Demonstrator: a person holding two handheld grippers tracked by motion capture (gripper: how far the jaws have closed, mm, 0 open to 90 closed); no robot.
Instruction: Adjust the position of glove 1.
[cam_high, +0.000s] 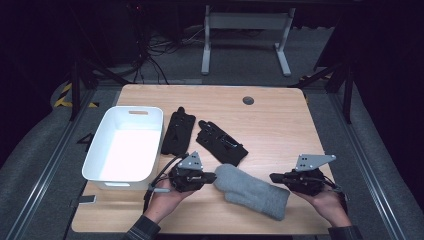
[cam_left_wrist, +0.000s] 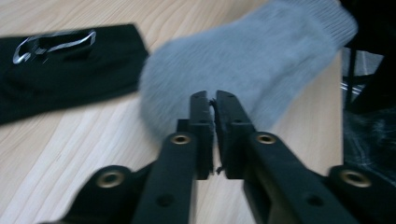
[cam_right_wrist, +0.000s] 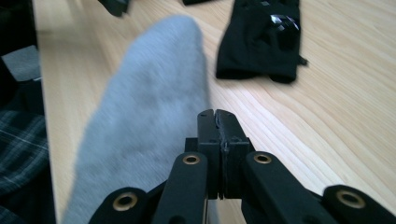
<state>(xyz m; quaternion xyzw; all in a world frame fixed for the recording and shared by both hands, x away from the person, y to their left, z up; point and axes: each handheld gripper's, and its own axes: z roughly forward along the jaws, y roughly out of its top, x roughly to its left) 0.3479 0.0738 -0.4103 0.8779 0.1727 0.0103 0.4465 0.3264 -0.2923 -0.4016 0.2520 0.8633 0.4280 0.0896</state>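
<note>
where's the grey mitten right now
In the high view the grey mitten lies flat near the table's front edge, between the left gripper and the right gripper, just in front of the nearer black glove.

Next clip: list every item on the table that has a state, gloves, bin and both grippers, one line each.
Grey mitten: lying flat on the table between the grippers, not gripped.
Two black gloves: lying flat beside the bin, untouched.
White bin: upright, empty.
Left gripper: jaws shut, at the mitten's tip, holding nothing.
Right gripper: jaws shut, beside the mitten's cuff, holding nothing.
</note>
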